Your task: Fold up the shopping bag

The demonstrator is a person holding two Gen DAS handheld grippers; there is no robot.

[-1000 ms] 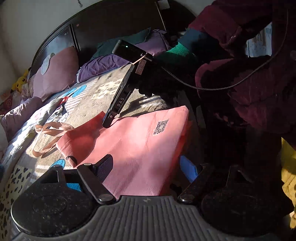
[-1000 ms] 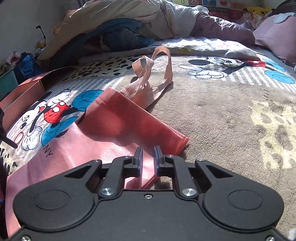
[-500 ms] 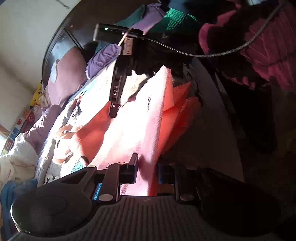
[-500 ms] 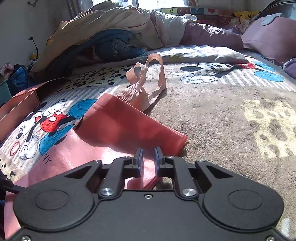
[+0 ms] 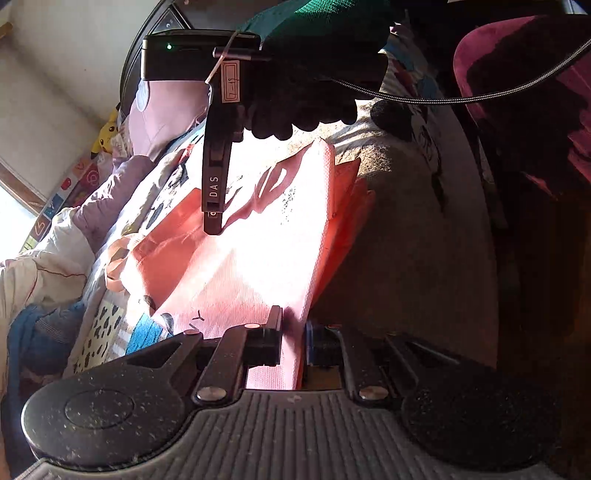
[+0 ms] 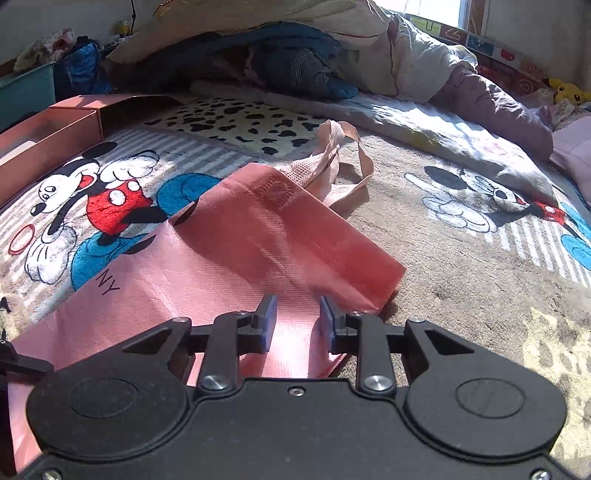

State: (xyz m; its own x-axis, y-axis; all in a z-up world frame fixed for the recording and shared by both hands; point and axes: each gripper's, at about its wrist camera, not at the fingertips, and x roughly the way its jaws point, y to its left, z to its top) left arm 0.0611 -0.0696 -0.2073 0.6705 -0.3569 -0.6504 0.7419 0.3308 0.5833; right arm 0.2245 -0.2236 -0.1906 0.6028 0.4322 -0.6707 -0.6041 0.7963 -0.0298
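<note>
Only the left wrist view shows the left hand-held gripper [image 5: 293,334] clamped tight on the near edge of the pink shopping bag [image 5: 258,251], with the right hand-held gripper [image 5: 213,221], marked "DAS" and tagged "7-19", hanging above it. The right wrist view alone shows the right one's jaws opening, pads not pressing the cloth between them. The bag lies on the bed's cartoon blanket [image 6: 461,258], top folded over, handles [image 6: 343,155] far, letters "NY" legible.

Hard sunlight from the window [image 6: 432,11], blowing out the pink shopping bag [image 5: 258,258] in left wrist view (near white glare). Person's side in deep shadow. Right wrist view evenly bright, sharp; bed [image 6: 461,288] edges bend with fisheye.
</note>
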